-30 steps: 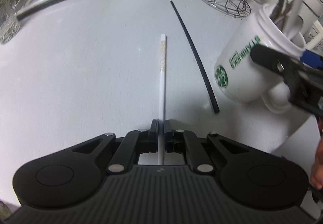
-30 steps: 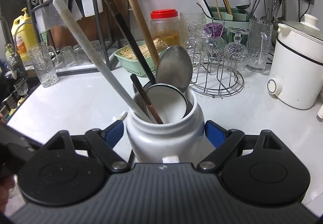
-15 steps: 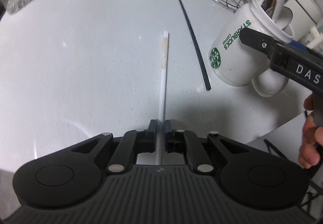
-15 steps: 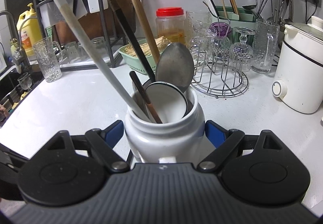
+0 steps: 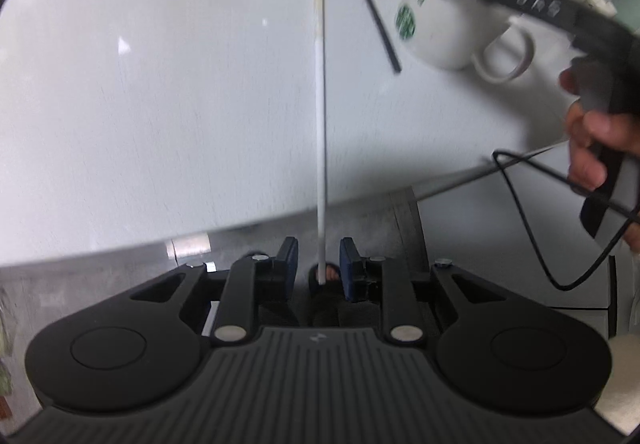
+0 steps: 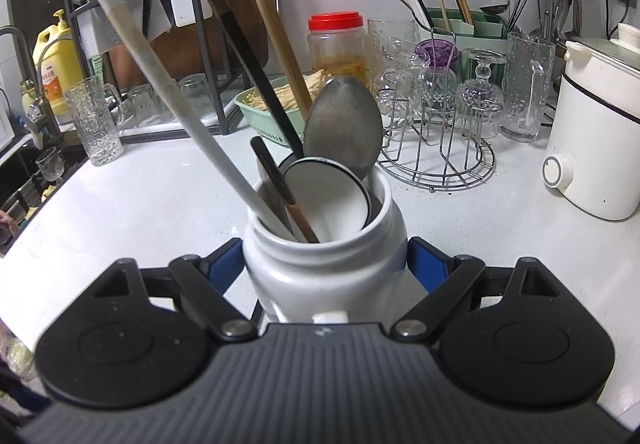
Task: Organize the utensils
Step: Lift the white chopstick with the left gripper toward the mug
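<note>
On the white counter (image 5: 160, 103), our left gripper (image 5: 319, 258) is opening around a white chopstick (image 5: 320, 131); our right gripper (image 6: 325, 260) clamps the white mug (image 6: 324, 268).

White countertop (image 5: 160, 103), white chopstick (image 5: 320, 103) and black chopstick (image 5: 370, 7) lying on it, mug (image 5: 440, 31) tilted

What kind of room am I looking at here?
Most likely a home kitchen counter. A rack of upturned glasses, a yellow dish soap bottle beside a tap, and a mug stuffed with spoons and chopsticks all point to it.
</note>
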